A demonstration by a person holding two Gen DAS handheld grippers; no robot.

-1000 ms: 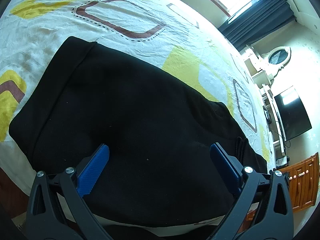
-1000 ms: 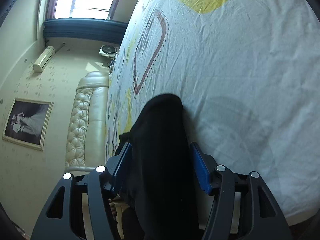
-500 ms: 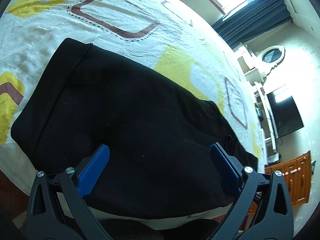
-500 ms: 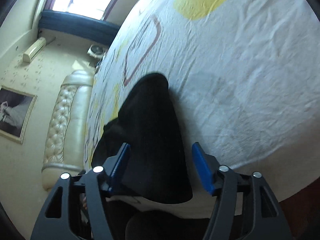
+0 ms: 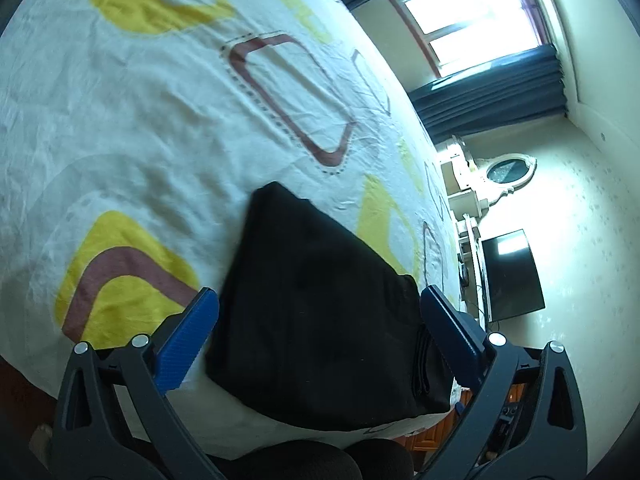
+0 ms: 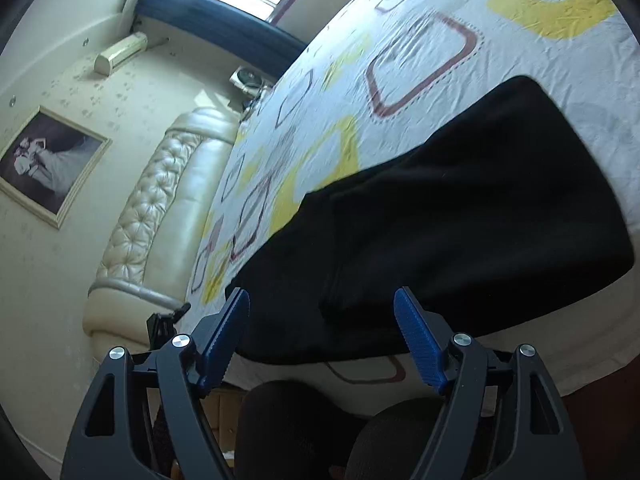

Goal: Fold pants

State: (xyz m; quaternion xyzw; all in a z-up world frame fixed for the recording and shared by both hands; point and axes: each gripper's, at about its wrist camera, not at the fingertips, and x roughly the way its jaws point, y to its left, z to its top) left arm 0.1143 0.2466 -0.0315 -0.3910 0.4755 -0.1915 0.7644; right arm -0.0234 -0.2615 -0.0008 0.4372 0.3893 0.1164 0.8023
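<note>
The black pants (image 5: pixel 320 304) lie folded in a flat stack near the front edge of the bed (image 5: pixel 160 128); they also show in the right wrist view (image 6: pixel 460 216). My left gripper (image 5: pixel 320 300) is open and empty, raised above the stack with its blue pads spread to either side of it. My right gripper (image 6: pixel 322 300) is open and empty, hovering off the bed's front edge, with the folded stack's near edge between the pads but untouched.
The bed sheet (image 6: pixel 420 52) is white with yellow and brown squares. A padded headboard (image 6: pixel 160 200) stands at the left. A TV (image 5: pixel 512 276), a mirror (image 5: pixel 508 168) and a window with dark curtains (image 5: pixel 492 80) are beyond the bed. My knees (image 6: pixel 304 432) are below the bed edge.
Both grippers have pulled back and up from the pants. The right gripper, which had the fabric between its pads, now has it free. The stack looks smaller in the left view.
</note>
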